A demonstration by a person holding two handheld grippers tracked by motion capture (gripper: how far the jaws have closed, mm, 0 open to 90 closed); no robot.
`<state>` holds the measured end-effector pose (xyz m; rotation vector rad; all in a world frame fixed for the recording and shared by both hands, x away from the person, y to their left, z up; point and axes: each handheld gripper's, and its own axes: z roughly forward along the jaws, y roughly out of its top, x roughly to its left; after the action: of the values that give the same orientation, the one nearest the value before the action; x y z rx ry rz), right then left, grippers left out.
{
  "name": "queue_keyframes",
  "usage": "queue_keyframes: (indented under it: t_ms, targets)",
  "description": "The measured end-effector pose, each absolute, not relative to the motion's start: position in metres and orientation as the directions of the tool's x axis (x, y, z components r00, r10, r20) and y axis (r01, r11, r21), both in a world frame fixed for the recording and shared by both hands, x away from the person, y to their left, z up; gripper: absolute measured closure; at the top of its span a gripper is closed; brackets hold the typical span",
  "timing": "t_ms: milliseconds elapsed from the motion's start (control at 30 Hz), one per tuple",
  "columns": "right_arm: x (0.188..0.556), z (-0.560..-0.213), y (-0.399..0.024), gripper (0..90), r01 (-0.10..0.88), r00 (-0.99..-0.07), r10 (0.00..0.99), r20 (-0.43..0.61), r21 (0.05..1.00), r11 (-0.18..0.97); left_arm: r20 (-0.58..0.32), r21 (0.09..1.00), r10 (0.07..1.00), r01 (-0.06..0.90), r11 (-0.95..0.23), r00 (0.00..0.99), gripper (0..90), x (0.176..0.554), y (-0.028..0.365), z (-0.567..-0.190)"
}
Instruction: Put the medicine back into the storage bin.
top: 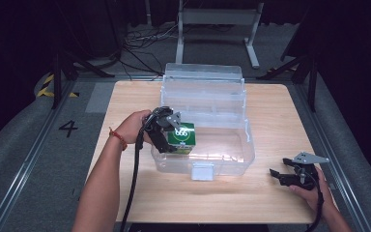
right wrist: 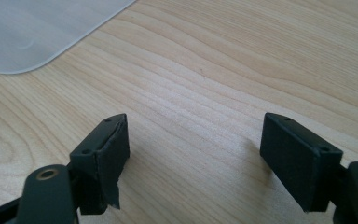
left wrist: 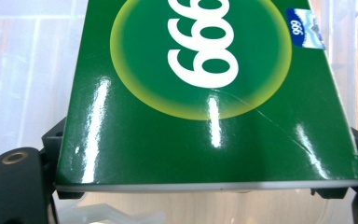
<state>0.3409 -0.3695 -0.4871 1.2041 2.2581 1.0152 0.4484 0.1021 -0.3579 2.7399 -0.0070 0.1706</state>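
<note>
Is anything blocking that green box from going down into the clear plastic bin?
Nothing visible does. The left gripper holds the green box over the open clear plastic bin; its lid is tipped back.

Recording lab or studio, black curtains hanging all round, cables trailing over grey carpet, metal stand legs standing behind a wooden table, hazard tape and a floor number "4" marking positions

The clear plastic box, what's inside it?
The left gripper holds a green 666 carton inside the clear plastic box at its left end. The floor under the carton is hidden; the rest looks bare.
</note>
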Motion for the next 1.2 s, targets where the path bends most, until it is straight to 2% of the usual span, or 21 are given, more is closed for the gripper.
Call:
queue_keyframes:
  t_ms: [533,800,1200]
  targets:
    - [0.341,-0.487,-0.369,24.4,0.551,-0.556,0.831,0.001,0.749,0.367,0.056,0.363,0.035,0.012,-0.932,0.998,14.5,0.447,0.108,-0.378]
    - [0.341,-0.487,-0.369,24.4,0.553,-0.555,0.832,0.003,0.748,0.367,-0.009,0.366,0.078,0.076,-0.927,0.997,13.7,0.445,0.111,-0.38]
    - [0.34,-0.487,-0.37,24.4,0.55,-0.558,0.83,-0.002,0.748,0.371,0.001,0.328,0.116,0.109,-0.938,0.993,12.4,0.444,0.107,-0.373]
